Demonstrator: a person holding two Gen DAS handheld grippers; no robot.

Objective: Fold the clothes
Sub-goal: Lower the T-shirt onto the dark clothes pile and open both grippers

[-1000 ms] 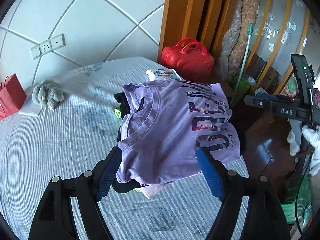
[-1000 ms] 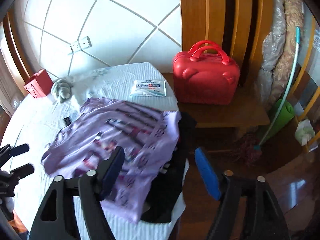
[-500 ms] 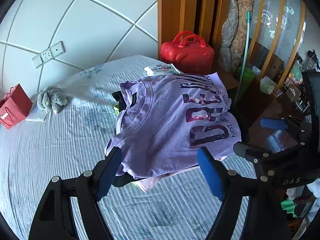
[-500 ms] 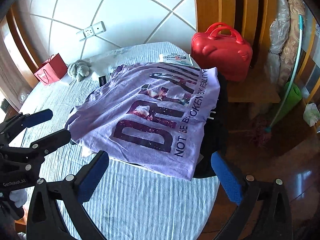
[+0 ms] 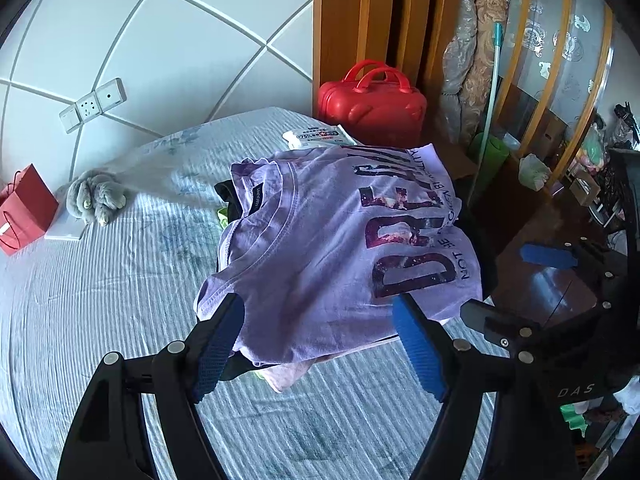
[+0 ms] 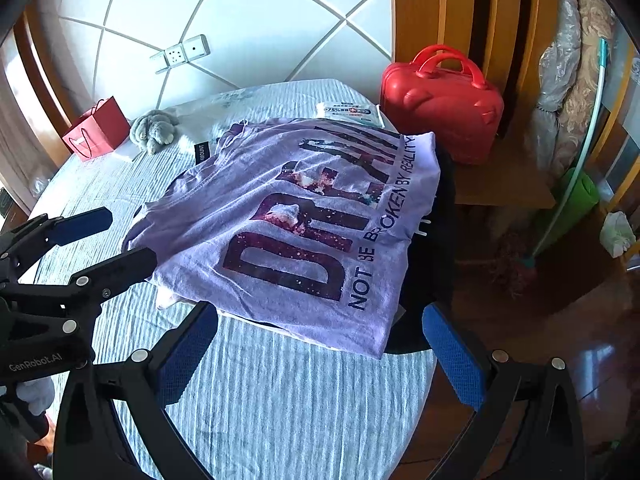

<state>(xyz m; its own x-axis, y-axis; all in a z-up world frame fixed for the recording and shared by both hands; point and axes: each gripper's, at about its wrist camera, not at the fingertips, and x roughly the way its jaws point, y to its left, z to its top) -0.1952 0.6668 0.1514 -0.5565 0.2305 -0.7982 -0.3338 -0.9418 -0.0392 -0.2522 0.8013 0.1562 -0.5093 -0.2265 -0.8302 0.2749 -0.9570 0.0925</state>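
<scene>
A purple T-shirt with "DREAM" print (image 5: 340,240) (image 6: 296,220) lies on top of a pile of clothes on the bed, near its right edge. Dark and green garments (image 5: 226,200) poke out beneath it. My left gripper (image 5: 320,340) is open and empty, just in front of the shirt's near edge by the collar side. My right gripper (image 6: 320,348) is open and empty, in front of the shirt's hem edge. Each gripper shows in the other's view, the right one (image 5: 516,284) and the left one (image 6: 104,240), both with jaws apart.
The bed has a striped blue-grey sheet (image 5: 100,300). A red case (image 6: 440,104) stands beyond the bed. A wipes pack (image 6: 348,112), a grey plush toy (image 6: 154,130) and a red paper bag (image 6: 96,128) lie near the headboard. A broom (image 6: 568,184) leans at the right over the wooden floor.
Both grippers have moved closer to the shirt and lower towards the bed. The shirt has settled flat on the pile. Both stay open.
</scene>
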